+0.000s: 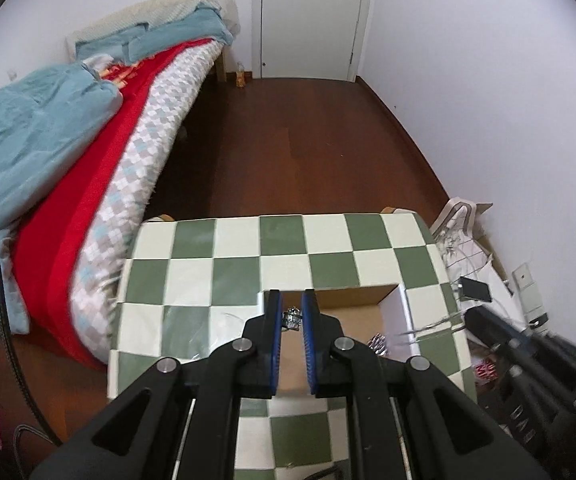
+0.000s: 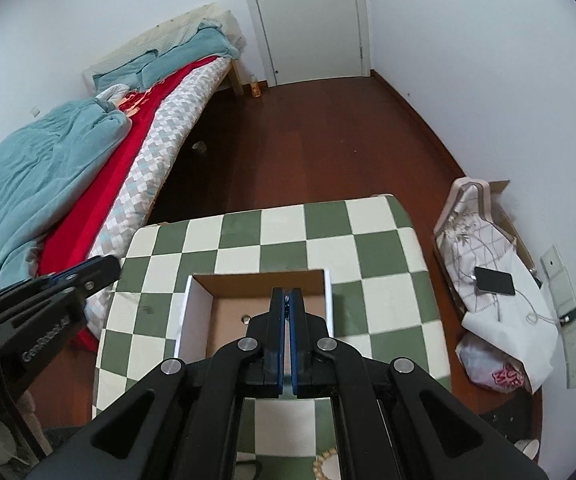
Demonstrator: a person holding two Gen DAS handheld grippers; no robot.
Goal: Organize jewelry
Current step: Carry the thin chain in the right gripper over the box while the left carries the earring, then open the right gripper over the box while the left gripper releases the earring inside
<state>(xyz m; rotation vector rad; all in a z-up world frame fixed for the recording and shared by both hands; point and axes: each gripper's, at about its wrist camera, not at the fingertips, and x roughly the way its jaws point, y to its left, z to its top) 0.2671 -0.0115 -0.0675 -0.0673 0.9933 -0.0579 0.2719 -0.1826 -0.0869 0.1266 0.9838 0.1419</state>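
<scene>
An open cardboard box [image 1: 398, 312] with white walls sits on a green-and-white checkered table [image 1: 215, 272]. In the left wrist view my left gripper [image 1: 291, 316] is shut on a small silver jewelry piece [image 1: 292, 319], held over the box's left edge. Another silvery piece [image 1: 380, 344] lies in the box. In the right wrist view my right gripper [image 2: 287, 300] hovers over the box [image 2: 191, 312], jaws nearly closed on a thin sliver of something I cannot identify. A small ring-like item [image 2: 245, 319] lies on the box floor. The left gripper's body [image 2: 59, 292] shows at left.
A bed [image 1: 87, 152] with teal and red bedding stands left of the table. Brown wooden floor [image 1: 296, 140] runs to a white door [image 1: 308, 20]. A bag, papers and a phone [image 2: 494, 280] lie right of the table by the wall.
</scene>
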